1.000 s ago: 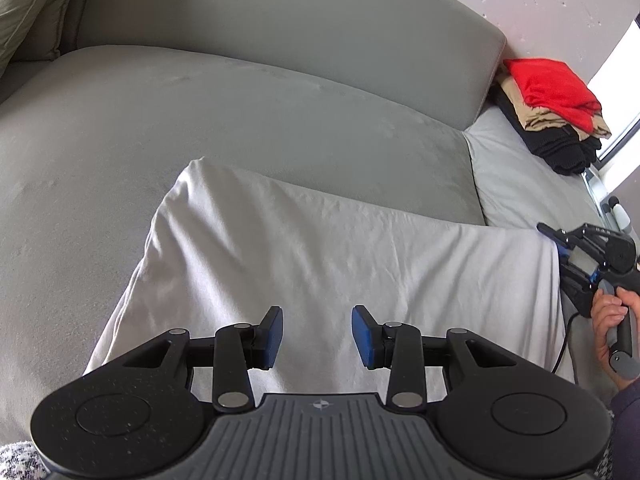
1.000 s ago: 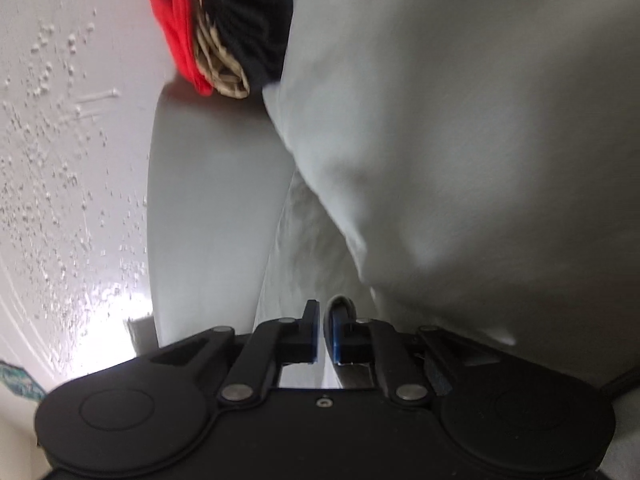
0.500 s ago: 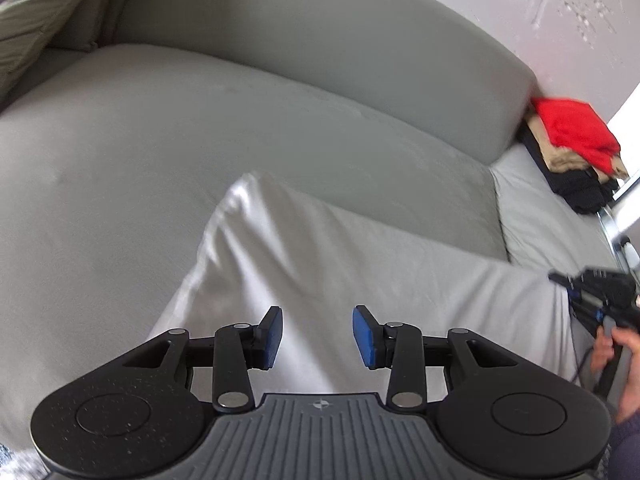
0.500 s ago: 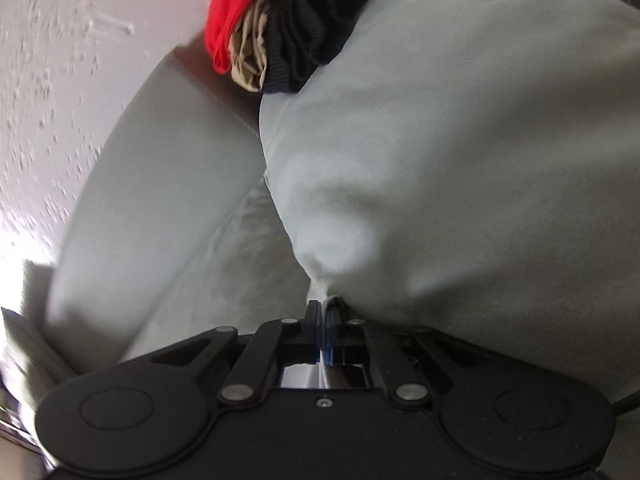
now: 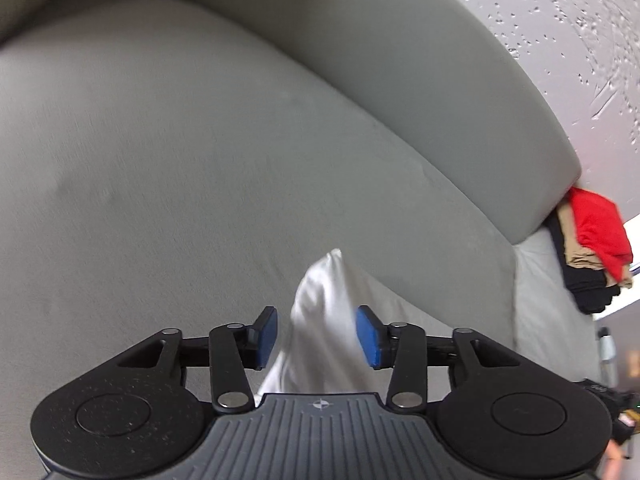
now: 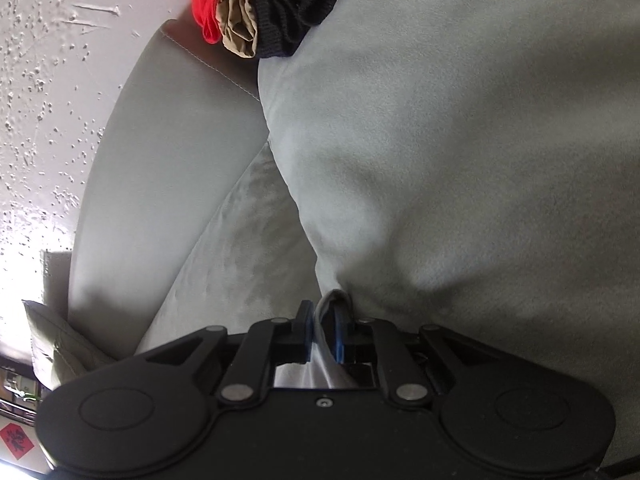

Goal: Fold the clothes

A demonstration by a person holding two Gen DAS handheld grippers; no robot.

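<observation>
A white garment (image 5: 324, 320) lies on the grey sofa seat (image 5: 200, 168). In the left wrist view its corner rises between my left gripper's (image 5: 317, 336) blue pads, which stand wide apart around it without pinching it. In the right wrist view my right gripper (image 6: 322, 336) is shut on a thin edge of the white garment (image 6: 325, 360), right at the seam beside a grey cushion (image 6: 460, 160). Most of the garment is hidden under the grippers.
A stack of folded clothes, red over tan over black, (image 5: 592, 248) sits on the sofa's far right end; it also shows in the right wrist view (image 6: 256, 12). The sofa backrest (image 5: 400, 64) and a textured white wall (image 5: 560, 12) are behind.
My left gripper has moved forward and down to the garment's far corner, which now sits between its open pads. My right gripper stays closed on the garment's edge and has turned slightly.
</observation>
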